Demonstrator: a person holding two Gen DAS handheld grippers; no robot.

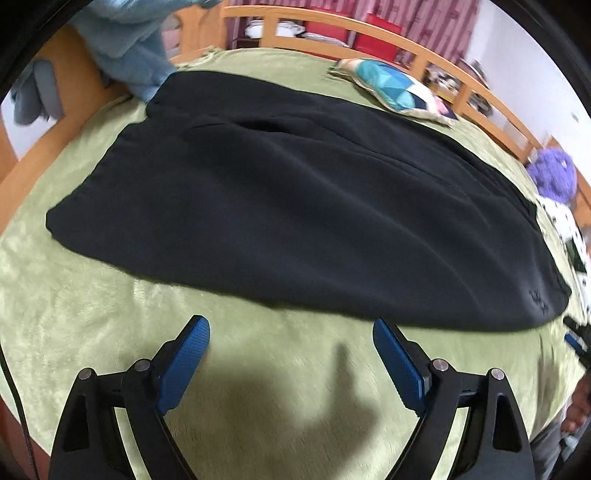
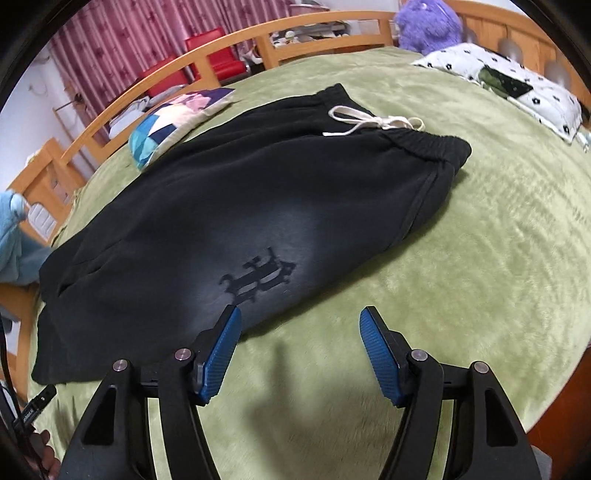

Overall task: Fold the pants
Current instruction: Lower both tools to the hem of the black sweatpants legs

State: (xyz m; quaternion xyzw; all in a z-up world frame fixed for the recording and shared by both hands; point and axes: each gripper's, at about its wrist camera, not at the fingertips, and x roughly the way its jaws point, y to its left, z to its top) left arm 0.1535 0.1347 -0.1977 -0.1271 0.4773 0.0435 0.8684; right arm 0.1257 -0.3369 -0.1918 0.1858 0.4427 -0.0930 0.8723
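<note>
Pants: black sweatpants flat on the green blanket
Left gripper: released, over blanket beside the pants
Right gripper: released, at the pants' near edge

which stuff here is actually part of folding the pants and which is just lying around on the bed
For the job:
- black pants, spread flat on the green blanket
- white drawstring at the waistband
- left gripper, open over the blanket
- right gripper, open at the near edge

Lying about:
- patchwork cushion
- white flowered pillow
- purple plush toy
- light blue garment
</note>
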